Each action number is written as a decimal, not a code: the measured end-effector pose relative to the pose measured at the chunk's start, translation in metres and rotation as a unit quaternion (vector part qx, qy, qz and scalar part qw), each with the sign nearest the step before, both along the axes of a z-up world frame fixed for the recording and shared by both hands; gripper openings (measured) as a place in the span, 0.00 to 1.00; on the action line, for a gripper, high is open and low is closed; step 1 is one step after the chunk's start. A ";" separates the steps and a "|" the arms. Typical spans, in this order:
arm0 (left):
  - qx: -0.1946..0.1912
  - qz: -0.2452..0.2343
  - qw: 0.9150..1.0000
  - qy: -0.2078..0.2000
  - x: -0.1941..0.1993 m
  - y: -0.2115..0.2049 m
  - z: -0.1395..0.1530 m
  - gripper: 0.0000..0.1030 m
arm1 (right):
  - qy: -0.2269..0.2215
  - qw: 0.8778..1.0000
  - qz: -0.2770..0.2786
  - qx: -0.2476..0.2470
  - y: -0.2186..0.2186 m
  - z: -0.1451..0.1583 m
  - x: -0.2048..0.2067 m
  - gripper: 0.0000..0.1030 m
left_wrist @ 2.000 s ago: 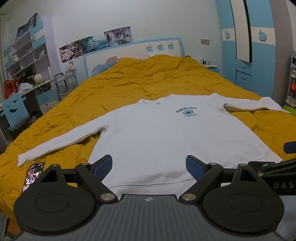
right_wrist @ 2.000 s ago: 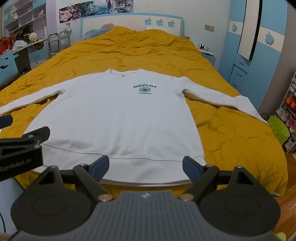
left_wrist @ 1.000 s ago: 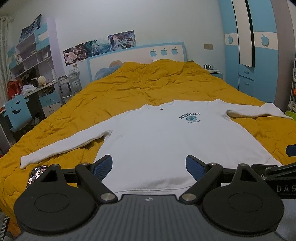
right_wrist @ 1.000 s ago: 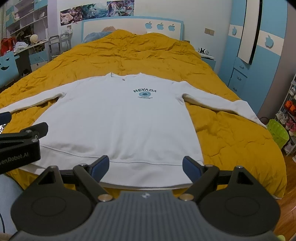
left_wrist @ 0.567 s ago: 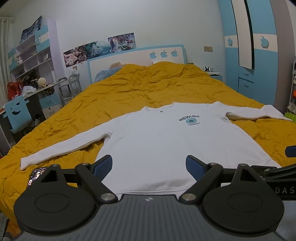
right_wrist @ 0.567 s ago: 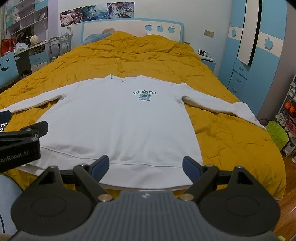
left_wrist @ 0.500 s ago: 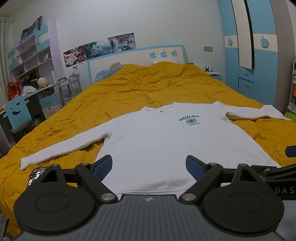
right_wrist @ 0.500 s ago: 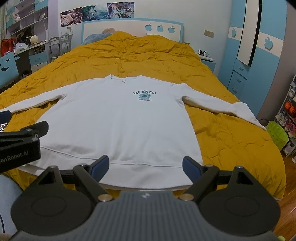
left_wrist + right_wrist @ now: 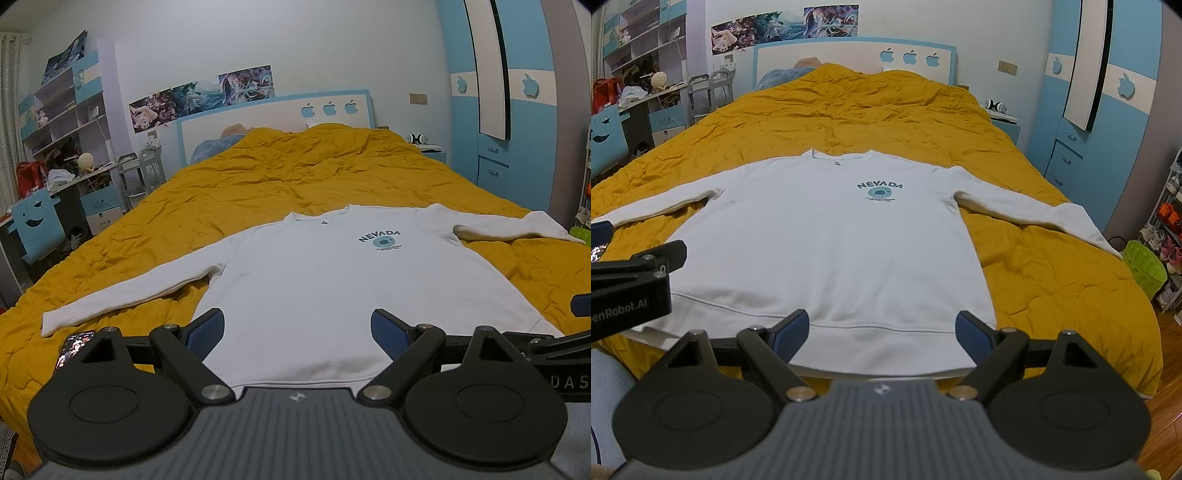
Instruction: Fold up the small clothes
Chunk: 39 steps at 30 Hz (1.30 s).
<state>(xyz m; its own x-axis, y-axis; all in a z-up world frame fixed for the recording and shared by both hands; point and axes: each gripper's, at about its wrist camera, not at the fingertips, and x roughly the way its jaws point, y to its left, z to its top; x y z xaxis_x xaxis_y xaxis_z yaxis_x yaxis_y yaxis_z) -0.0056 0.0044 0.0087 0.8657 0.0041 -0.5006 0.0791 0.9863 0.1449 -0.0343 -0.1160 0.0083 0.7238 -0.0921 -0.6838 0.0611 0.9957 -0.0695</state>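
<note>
A white long-sleeved sweatshirt [image 9: 317,280] with a blue NEVADA print lies flat, front up, on the yellow bedspread [image 9: 280,184], sleeves spread to both sides. It also shows in the right wrist view [image 9: 827,236]. My left gripper [image 9: 297,328] is open and empty, held above the hem's left part. My right gripper [image 9: 882,330] is open and empty above the hem's right part. Neither touches the cloth.
A phone [image 9: 74,349] lies on the bedspread near the left sleeve cuff. A desk and blue chair [image 9: 35,229] stand left of the bed. A blue wardrobe [image 9: 1108,122], a green basket [image 9: 1145,266] and a shoe rack stand to the right.
Both grippers have risen and tilted up a little, so the sweatshirt sits lower in both views. The jaws stay open and the sweatshirt has not moved.
</note>
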 end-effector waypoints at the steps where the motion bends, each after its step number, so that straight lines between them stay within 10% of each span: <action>1: 0.000 0.000 1.000 0.000 0.000 0.000 0.000 1.00 | 0.000 1.000 0.000 0.000 0.000 0.000 0.000 0.80; 39: -0.007 -0.004 1.000 0.008 0.005 0.005 -0.002 1.00 | -0.001 1.000 0.003 0.001 0.002 -0.001 0.000 0.80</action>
<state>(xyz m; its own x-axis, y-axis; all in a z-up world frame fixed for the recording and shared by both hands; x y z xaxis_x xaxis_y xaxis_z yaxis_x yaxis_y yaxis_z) -0.0001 0.0098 0.0071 0.8576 -0.0103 -0.5141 0.0896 0.9875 0.1297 -0.0347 -0.1137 0.0073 0.7255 -0.0852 -0.6829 0.0543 0.9963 -0.0665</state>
